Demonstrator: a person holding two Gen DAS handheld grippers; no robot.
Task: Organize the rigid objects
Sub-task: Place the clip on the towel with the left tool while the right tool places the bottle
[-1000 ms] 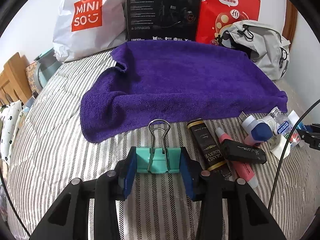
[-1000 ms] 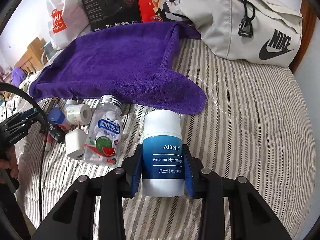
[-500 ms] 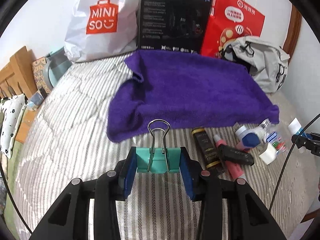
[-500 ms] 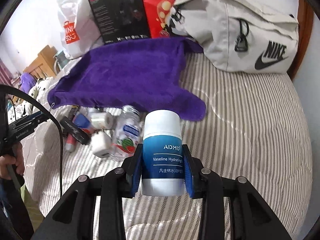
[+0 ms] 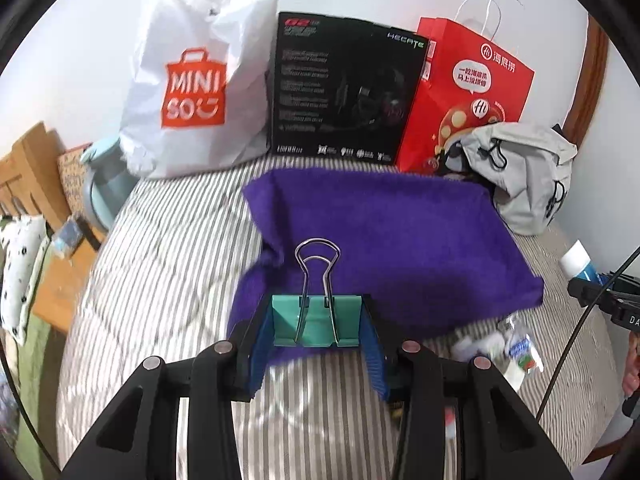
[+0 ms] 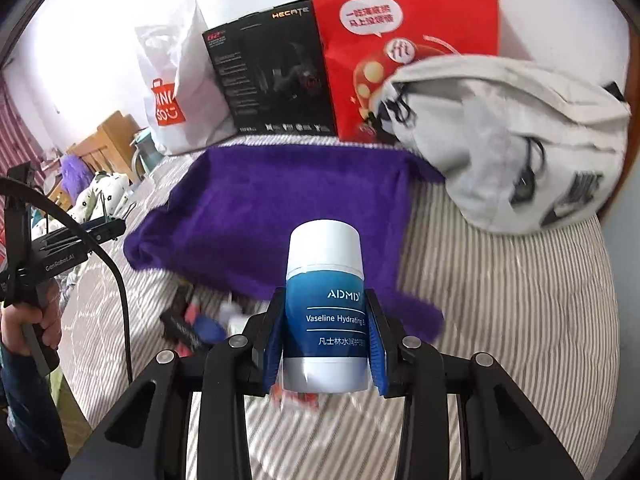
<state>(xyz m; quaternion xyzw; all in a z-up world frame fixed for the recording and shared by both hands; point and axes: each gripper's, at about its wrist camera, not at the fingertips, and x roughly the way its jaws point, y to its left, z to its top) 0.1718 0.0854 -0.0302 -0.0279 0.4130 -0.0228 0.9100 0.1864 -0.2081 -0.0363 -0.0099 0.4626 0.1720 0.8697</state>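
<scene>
Left gripper (image 5: 316, 330) pinches teal metal binder clip (image 5: 316, 320), wire loops upright, frame centre. Right gripper (image 6: 325, 344) clamps smooth cylindrical lotion bottle (image 6: 325, 308), lower centre. Fuzzy purple towel (image 6: 280, 216) behind both. Small items (image 6: 200, 326) on striped bedding blurred, partly hidden.

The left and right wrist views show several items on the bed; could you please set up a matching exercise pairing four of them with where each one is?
Things:
1. binder clip
2. lotion bottle
3. purple towel
4. grey bag

Places:
A. spread flat on the striped bed
B. between the right gripper's fingers
C. beside the red paper bag
D. between the left gripper's fingers

Pairs: 1-D, 2-B, 3-A, 4-C
</scene>
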